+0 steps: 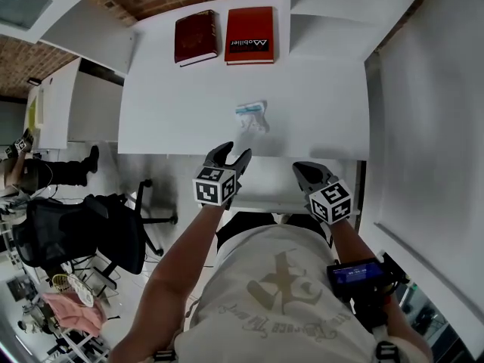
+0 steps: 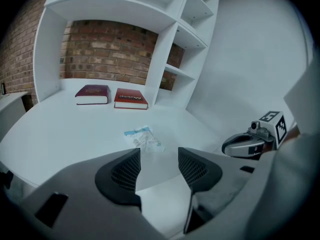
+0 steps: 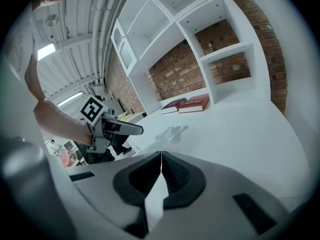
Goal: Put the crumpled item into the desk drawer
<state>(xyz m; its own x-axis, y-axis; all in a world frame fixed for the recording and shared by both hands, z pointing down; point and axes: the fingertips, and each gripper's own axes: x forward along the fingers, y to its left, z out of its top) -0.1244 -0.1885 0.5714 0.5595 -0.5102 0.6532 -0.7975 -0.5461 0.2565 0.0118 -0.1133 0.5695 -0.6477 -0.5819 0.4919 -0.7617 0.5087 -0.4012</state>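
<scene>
On the tabletop (image 1: 174, 119), the crumpled item (image 1: 252, 117) is lying just beyond the left gripper (image 1: 232, 153), which is hovering released and empty; the right gripper (image 1: 305, 172) is hanging clenched.

Bright, even indoor light fills all three views. The white desk (image 1: 318, 119) is nearly washed out, with only a faint, soft shadow beside the crumpled item (image 1: 252, 116). In the right gripper view a ceiling strip light (image 3: 46, 50) glows at upper left. Both gripper views are strongly fisheye: the shelves (image 2: 185, 34) bow, and the corners fall into black vignette. The left gripper view carries a cool bluish cast. The nearest foreground looks dark and slightly soft. The head view curves at its edges.
</scene>
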